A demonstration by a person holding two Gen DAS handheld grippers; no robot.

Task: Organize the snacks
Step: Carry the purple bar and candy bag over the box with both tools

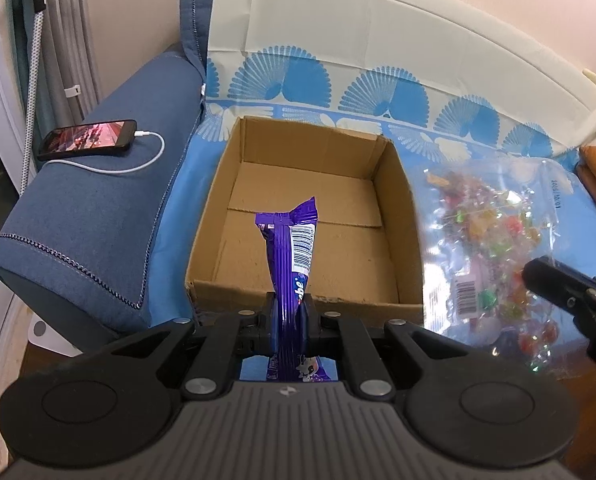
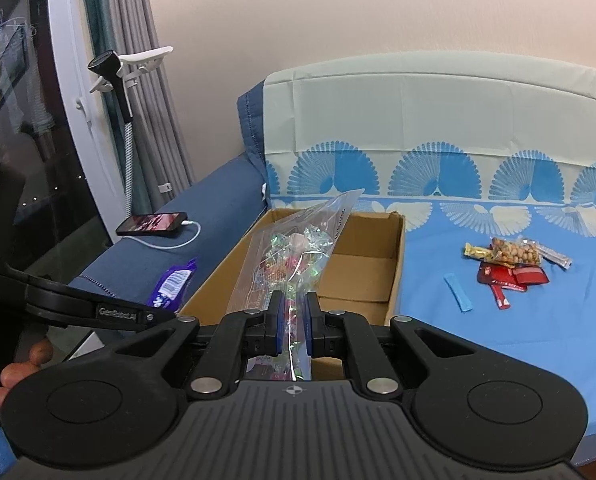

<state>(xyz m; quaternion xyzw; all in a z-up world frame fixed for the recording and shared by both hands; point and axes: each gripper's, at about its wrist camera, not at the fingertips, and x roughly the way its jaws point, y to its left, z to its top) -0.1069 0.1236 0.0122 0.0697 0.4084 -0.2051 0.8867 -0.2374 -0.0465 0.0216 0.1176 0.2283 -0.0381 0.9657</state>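
Gripping purple bar in left tongs, over cardboard box.

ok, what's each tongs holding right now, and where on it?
Left tongs pinch the purple snack bar near its lower middle. Right tongs pinch the clear candy bag near its lower end.
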